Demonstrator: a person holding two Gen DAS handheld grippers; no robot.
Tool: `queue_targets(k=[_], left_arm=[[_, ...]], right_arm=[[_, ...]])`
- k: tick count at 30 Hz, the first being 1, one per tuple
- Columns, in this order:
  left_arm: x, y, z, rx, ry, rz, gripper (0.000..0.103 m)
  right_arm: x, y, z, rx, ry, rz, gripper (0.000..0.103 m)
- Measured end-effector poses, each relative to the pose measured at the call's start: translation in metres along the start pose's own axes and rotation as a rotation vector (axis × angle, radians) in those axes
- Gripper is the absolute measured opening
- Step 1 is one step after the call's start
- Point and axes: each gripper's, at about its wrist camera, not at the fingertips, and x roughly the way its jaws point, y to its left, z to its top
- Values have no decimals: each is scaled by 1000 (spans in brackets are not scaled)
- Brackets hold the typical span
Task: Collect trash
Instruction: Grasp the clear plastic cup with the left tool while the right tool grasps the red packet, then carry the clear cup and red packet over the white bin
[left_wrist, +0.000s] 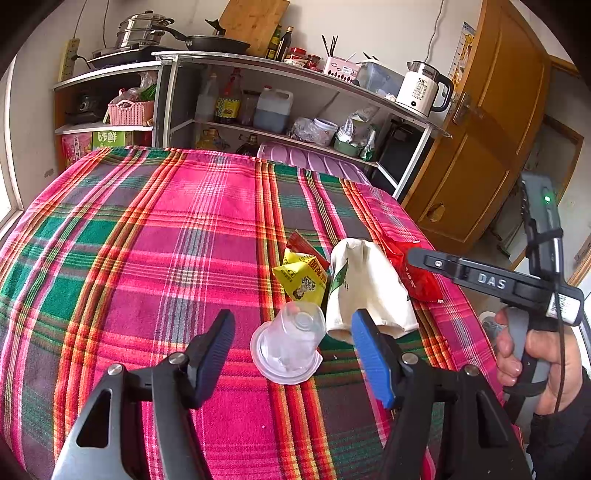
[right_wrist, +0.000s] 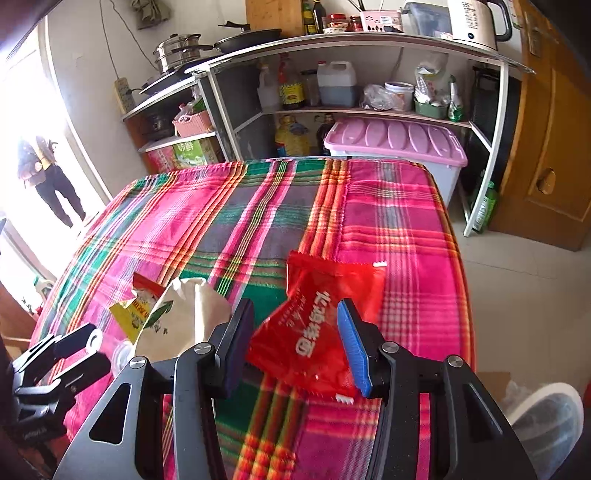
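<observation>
A clear plastic cup (left_wrist: 287, 341) lies on its side on the plaid tablecloth (left_wrist: 166, 229). My left gripper (left_wrist: 291, 328) is open, with a finger on each side of the cup. Beyond it lie a crushed white paper cup (left_wrist: 365, 288), a yellow carton (left_wrist: 301, 277) and a red wrapper (left_wrist: 413, 269). In the right wrist view my right gripper (right_wrist: 295, 321) is open around the red wrapper (right_wrist: 317, 328), which lies flat on the cloth. The paper cup (right_wrist: 181, 317) and yellow carton (right_wrist: 129, 314) sit to its left. The right gripper also shows in the left wrist view (left_wrist: 436, 260).
Behind the table stands a metal shelf (right_wrist: 369, 40) with bottles, pots and a kettle (left_wrist: 421, 90). A pink-lidded storage box (right_wrist: 395, 140) sits under it. A wooden door (left_wrist: 491, 122) is at right. The table's right edge (right_wrist: 461, 277) drops to a tiled floor.
</observation>
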Motion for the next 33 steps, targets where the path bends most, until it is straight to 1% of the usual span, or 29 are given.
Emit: queue_targets(k=[2,4,6,9,11,12,14,16,23,27,33], left_arm=[[1,0,0,-3,3,-2,66],[3,2,2,-6,9,-2,63],[6,2,2,-8,17,-4,60],[10,1,3,-6,31,-8,52],[12,-1,3,-2,43,-5,44],[14,-1,3,-1,49,-5,41],[15,-3,3,2,55,-6,33],[15,-4,3,5,55,-4,30],[5,-7,1,20,28,9,29],[-6,-13,-3,33,19,3,29],[-28,-29,-11,46,2,-23,29]], right_arm=[[9,3,3,-10,14,-7,47],[19,3,5,-15,35,-17,40],[26,4,5,-21,54,-27,35],[27,8,3,-41,52,-34,26],[24,10,1,-55,50,-50,19],[23,12,1,-64,50,-55,14],[20,13,-2,-70,49,-55,9],[17,12,-5,-67,48,-51,8],[-3,11,-19,-52,35,-28,7],[-21,10,-30,-43,20,-16,7],[-58,7,-52,-25,-18,0,7]])
